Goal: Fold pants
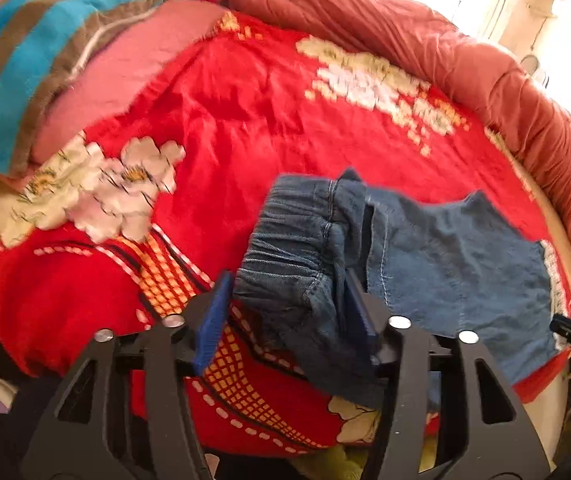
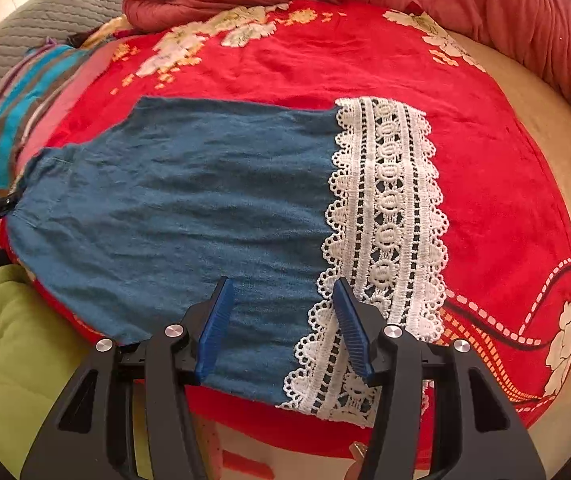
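A: Where are the pants (image 2: 173, 208)?
B: Spread flat on the red blanket (image 2: 493, 184), lace hem (image 2: 385, 208) at one end, waistband (image 1: 297, 240) bunched up at the other.
A: And the fingers?
B: The left gripper (image 1: 285, 320) is spread, with the waistband draped loosely between; the right gripper (image 2: 285, 328) is parted above the lace hem, gripping nothing.

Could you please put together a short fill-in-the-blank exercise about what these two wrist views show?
1. The denim pants lie on a bedspread whose main colour is ____.
2. The hem of the pants is trimmed with white ____.
3. In the left wrist view, the gathered elastic ____ of the pants lies between the open fingers of the left gripper.
4. The pads on the fingers of the right gripper are ____ in colour.

Missing words: red; lace; waistband; blue
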Tool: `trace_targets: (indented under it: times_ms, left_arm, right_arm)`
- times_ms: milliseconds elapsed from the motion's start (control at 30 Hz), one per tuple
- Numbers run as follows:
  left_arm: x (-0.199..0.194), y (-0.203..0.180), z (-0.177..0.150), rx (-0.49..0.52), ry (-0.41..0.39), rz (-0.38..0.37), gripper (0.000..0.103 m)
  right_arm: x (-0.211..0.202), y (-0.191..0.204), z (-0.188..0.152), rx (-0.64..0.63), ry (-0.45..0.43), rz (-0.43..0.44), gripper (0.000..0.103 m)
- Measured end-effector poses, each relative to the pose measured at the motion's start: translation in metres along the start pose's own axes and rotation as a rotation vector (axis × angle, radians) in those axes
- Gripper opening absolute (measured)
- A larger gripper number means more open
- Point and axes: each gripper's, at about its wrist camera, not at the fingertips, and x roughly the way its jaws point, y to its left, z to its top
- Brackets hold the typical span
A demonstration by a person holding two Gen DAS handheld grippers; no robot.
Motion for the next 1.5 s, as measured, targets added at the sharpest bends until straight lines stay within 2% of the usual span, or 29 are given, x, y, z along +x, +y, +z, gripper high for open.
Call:
trace_targets:
  times_ms: [67,133,233,333,467,533,700,767,833,900,933,967,1000,1033,1067,1133,1267,1333,1433,1500]
  left_arm:
    - [-0.019,-0.002,0.005,0.015,-0.057,0.033,0.058]
    - [-0.033,-0.008,0.010,0.026,-0.098,0.033,0.060]
    - [-0.046,-0.030,0.023,0.078,-0.139,0.007,0.065]
    - [-0.040,-0.066,0.037,0.162,-0.135,-0.033,0.065]
    - [-0.012,-0.120,0.055,0.268,-0.074,-0.126,0.065]
    - [0.015,-0.151,0.063,0.338,-0.037,-0.122,0.065]
    - [0.083,-0.198,0.074,0.416,0.086,-0.168,0.066]
    - [0.113,-0.211,0.073,0.442,0.133,-0.152,0.075]
    - [0.133,-0.216,0.071,0.438,0.174,-0.150,0.076]
    - [0.149,-0.215,0.067,0.403,0.211,-0.170,0.076]
    - [0.155,-0.216,0.064,0.390,0.227,-0.181,0.065]
    - [0.160,-0.217,0.058,0.386,0.242,-0.188,0.045]
    - [0.158,-0.219,0.054,0.393,0.241,-0.192,0.036]
    - [0.155,-0.222,0.051,0.399,0.235,-0.204,0.010]
    - [0.150,-0.224,0.051,0.394,0.232,-0.232,0.004]
    - [0.137,-0.228,0.057,0.390,0.189,-0.222,0.004]
    - [0.123,-0.248,0.070,0.445,0.108,-0.179,0.001]
    - [0.126,-0.255,0.073,0.462,0.093,-0.157,0.001]
    - [0.147,-0.258,0.068,0.466,0.122,-0.120,0.003]
    - [0.163,-0.254,0.063,0.460,0.143,-0.095,0.009]
  right_arm:
    - [-0.013,-0.009,0.006,0.021,-0.053,0.003,0.051]
    - [-0.026,-0.021,0.015,0.046,-0.112,-0.012,0.051]
    - [-0.035,-0.039,0.033,0.078,-0.162,-0.020,0.051]
    - [-0.031,-0.056,0.056,0.089,-0.179,-0.036,0.051]
    - [-0.007,-0.075,0.083,0.109,-0.143,-0.012,0.051]
    - [0.008,-0.080,0.094,0.107,-0.120,0.003,0.051]
    - [0.053,-0.094,0.101,0.153,-0.021,0.026,0.051]
    - [0.064,-0.093,0.095,0.138,-0.010,0.032,0.049]
    - [0.064,-0.090,0.091,0.129,-0.030,0.045,0.041]
    - [0.063,-0.090,0.088,0.141,-0.039,0.081,0.027]
    - [0.062,-0.089,0.087,0.138,-0.047,0.091,0.024]
    - [0.060,-0.086,0.086,0.127,-0.056,0.099,0.020]
    - [0.057,-0.084,0.088,0.119,-0.063,0.098,0.019]
    - [0.052,-0.082,0.089,0.108,-0.081,0.092,0.018]
    - [0.046,-0.082,0.092,0.102,-0.099,0.087,0.017]
    - [0.030,-0.078,0.104,0.070,-0.165,0.074,0.017]
    - [0.019,-0.075,0.129,0.008,-0.219,0.017,0.017]
    - [0.029,-0.078,0.139,-0.010,-0.195,-0.025,0.017]
    - [0.062,-0.087,0.143,-0.008,-0.089,-0.055,0.017]
    - [0.082,-0.086,0.139,-0.038,-0.054,-0.098,0.022]
